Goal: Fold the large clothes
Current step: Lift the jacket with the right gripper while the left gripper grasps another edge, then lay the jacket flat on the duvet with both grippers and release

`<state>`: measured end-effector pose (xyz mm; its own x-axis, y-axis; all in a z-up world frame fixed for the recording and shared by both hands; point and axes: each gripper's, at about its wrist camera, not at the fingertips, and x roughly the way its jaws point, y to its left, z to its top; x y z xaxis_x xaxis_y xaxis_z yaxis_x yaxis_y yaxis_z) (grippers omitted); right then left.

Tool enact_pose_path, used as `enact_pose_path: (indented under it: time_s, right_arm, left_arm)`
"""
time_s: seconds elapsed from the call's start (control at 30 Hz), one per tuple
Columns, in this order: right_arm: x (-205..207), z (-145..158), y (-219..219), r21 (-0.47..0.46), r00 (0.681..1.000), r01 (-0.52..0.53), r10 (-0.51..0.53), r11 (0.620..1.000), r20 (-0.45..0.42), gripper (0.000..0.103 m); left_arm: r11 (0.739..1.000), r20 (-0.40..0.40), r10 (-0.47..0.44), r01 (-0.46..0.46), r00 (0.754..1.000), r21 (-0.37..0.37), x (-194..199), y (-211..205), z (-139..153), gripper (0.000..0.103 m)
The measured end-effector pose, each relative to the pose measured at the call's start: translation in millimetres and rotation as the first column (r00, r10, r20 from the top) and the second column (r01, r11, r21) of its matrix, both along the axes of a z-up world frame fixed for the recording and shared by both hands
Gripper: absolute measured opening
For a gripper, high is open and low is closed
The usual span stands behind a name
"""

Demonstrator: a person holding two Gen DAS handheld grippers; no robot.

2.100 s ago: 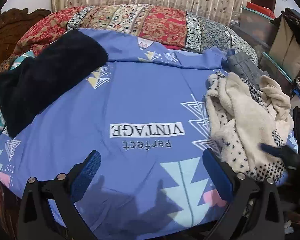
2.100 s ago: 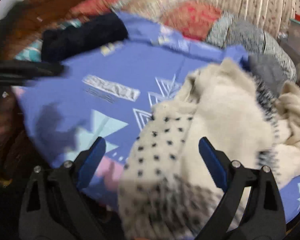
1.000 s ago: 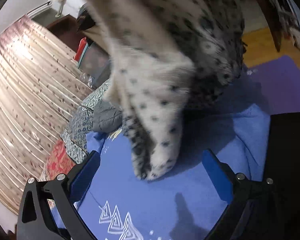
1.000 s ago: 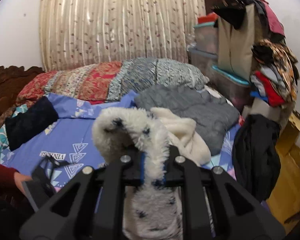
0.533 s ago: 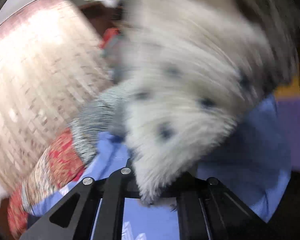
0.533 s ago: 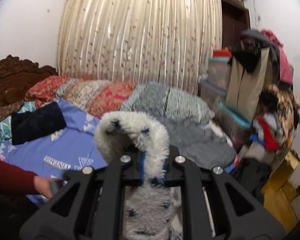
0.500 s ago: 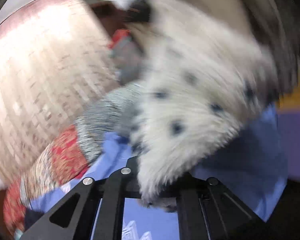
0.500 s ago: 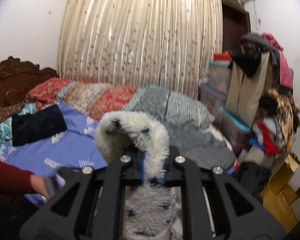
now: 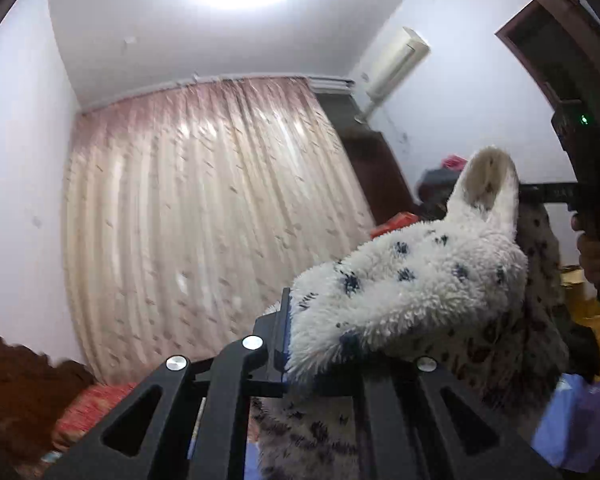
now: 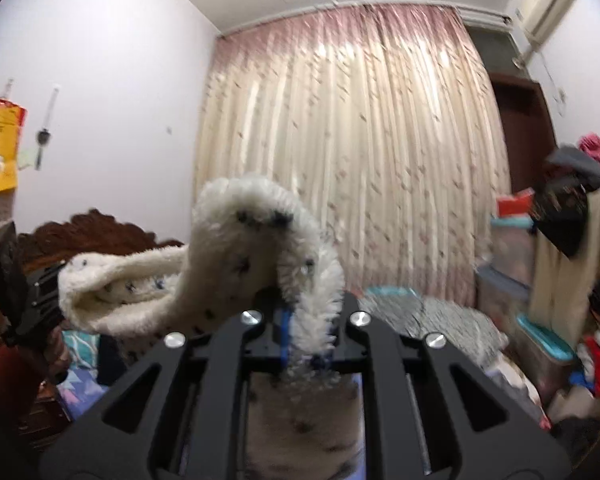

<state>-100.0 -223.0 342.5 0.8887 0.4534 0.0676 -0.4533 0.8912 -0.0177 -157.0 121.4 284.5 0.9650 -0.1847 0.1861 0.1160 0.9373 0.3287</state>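
A fluffy white garment with black spots (image 9: 404,292) hangs in the air between both grippers. My left gripper (image 9: 300,344) is shut on one edge of it. My right gripper (image 10: 300,336) is shut on another edge of the garment (image 10: 260,248). A fold stretches left from the right gripper toward the left gripper (image 10: 40,296), seen at the left of the right wrist view. The right gripper's body (image 9: 588,168) shows at the right of the left wrist view. The rest of the garment hangs down below both grippers, mostly hidden.
A beige curtain (image 10: 360,140) covers the far wall. A carved wooden headboard (image 10: 92,232) and the blue bedsheet (image 10: 80,384) lie below left. Plastic boxes and piled clothes (image 10: 560,280) stand at the right. A dark wardrobe (image 9: 372,176) stands beside the curtain.
Both grippers have lifted the spotted garment high off the bed and tilted upward. The left gripper, open a second ago, has shut on the garment.
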Motion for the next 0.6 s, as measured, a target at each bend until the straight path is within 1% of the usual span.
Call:
enact_pose_path:
  time_s: [0.07, 0.13, 0.23, 0.3, 0.37, 0.4, 0.47, 0.53, 0.6]
  right_arm:
    - [0, 12, 14, -0.006, 1.000, -0.014, 0.015, 1.000, 0.018, 0.011]
    - [-1, 25, 28, -0.011, 0.999, -0.033, 0.033, 0.999, 0.034, 0.011]
    - [-1, 35, 45, -0.032, 0.998, -0.042, 0.043, 0.999, 0.037, 0.011]
    - [5, 38, 60, -0.055, 0.999, -0.049, 0.050, 0.997, 0.016, 0.011]
    - [21, 33, 75, -0.089, 0.999, -0.049, 0.047, 0.995, -0.018, 0.011]
    - [34, 30, 82, -0.107, 0.998, -0.049, 0.044, 0.993, -0.043, 0.011]
    - [71, 16, 94, -0.138, 0.994, -0.048, 0.034, 0.989, -0.103, 0.011]
    - [117, 0, 105, -0.164, 0.984, -0.055, 0.026, 0.985, -0.174, 0.011]
    - [179, -22, 121, -0.190, 0.966, -0.052, 0.001, 0.980, -0.259, 0.011]
  left_arm:
    - [0.999, 0.009, 0.035, -0.035, 0.999, -0.009, -3, -8, 22, 0.031]
    - [0.996, 0.003, 0.082, -0.082, 0.997, -0.029, -7, 0, 38, 0.031]
    - [0.985, -0.005, 0.171, -0.171, 0.985, -0.032, -1, 9, 48, 0.031]
    - [0.978, -0.044, 0.205, -0.206, 0.978, -0.040, -1, 17, 45, 0.031]
    - [0.972, -0.106, 0.225, -0.231, 0.969, -0.043, 12, 28, 42, 0.031]
    - [0.970, -0.137, 0.234, -0.241, 0.963, -0.042, 22, 33, 38, 0.031]
    - [0.963, -0.209, 0.253, -0.266, 0.945, -0.037, 55, 41, 23, 0.031]
    - [0.954, -0.283, 0.279, -0.298, 0.918, -0.028, 97, 52, 3, 0.031]
    - [0.943, -0.363, 0.305, -0.333, 0.880, -0.015, 145, 65, -19, 0.031]
